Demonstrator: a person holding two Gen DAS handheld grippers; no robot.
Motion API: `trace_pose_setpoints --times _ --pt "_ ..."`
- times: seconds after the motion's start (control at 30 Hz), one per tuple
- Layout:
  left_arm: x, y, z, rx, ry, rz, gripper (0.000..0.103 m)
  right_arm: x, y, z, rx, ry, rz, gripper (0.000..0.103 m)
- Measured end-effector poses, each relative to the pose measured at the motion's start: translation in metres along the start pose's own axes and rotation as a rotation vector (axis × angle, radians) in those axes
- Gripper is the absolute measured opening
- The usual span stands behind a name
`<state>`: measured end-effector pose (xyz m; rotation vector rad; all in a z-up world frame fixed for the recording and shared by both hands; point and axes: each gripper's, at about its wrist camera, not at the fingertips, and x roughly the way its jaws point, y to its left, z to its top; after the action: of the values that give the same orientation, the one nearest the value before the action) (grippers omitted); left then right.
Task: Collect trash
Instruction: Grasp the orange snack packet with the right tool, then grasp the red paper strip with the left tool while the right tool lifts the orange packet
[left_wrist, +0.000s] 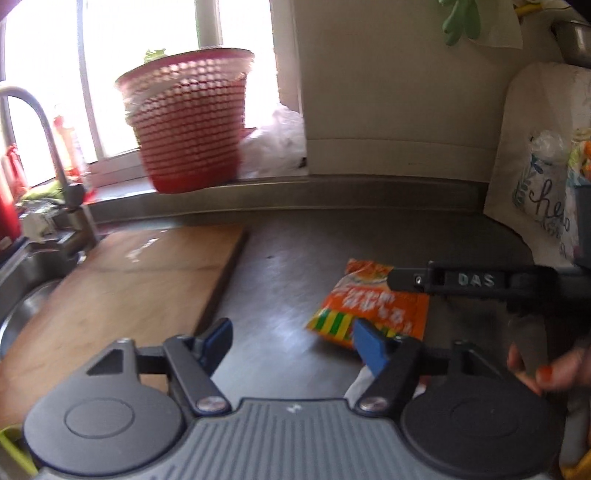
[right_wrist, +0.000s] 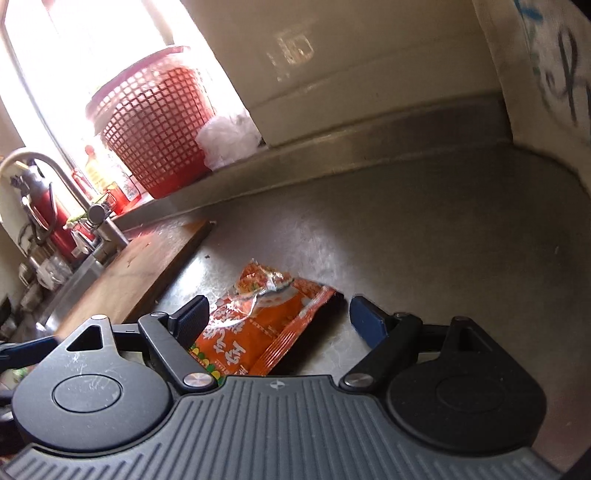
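Fingers of right gripper (right_wrist: 277, 314) spread, orange snack wrapper (right_wrist: 258, 325) lying flat on steel counter (right_wrist: 443, 240) between them, unpinched; left gripper (left_wrist: 291, 341) fingers also apart, nothing between; wrapper near wooden cutting board (left_wrist: 129, 280); red mesh basket (left_wrist: 184, 122) on windowsill.

You see a glossy, crinkled plastic wrapper (right_wrist: 258, 325) on the dull brushed-metal tabletop (right_wrist: 424, 258); at ten o'clock, a matt wooden board (left_wrist: 122, 280).

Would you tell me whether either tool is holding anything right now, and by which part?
Nothing is held: the left tool and right tool are both open, the crumpled orange snack wrapper lying loose on the steel counter.
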<state>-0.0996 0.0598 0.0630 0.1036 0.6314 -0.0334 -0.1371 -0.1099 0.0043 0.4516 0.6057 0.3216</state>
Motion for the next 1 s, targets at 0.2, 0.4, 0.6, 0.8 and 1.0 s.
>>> trace_pose_setpoints --times 0.2,0.4,0.6,0.8,1.0 --pt "0.045 0.001 0.008 -0.046 0.044 -0.087 0.056 0.002 -0.003 -0.001 0.021 0.024 0.096 0.1" --pt "0.067 0.004 0.002 -0.104 0.101 -0.17 0.048 0.001 -0.017 0.001 0.11 0.05 0.201 0.082" --pt "0.056 -0.005 -0.003 -0.101 0.06 -0.266 0.046 -0.001 -0.02 -0.001 0.131 0.083 0.308 0.055" --pt "0.052 -0.008 -0.007 -0.09 0.062 -0.318 0.047 0.0 -0.011 -0.001 0.099 0.105 0.342 0.05" --pt "0.032 0.002 -0.007 -0.076 0.067 -0.29 0.049 0.003 0.002 -0.001 0.041 0.1 0.286 0.009"
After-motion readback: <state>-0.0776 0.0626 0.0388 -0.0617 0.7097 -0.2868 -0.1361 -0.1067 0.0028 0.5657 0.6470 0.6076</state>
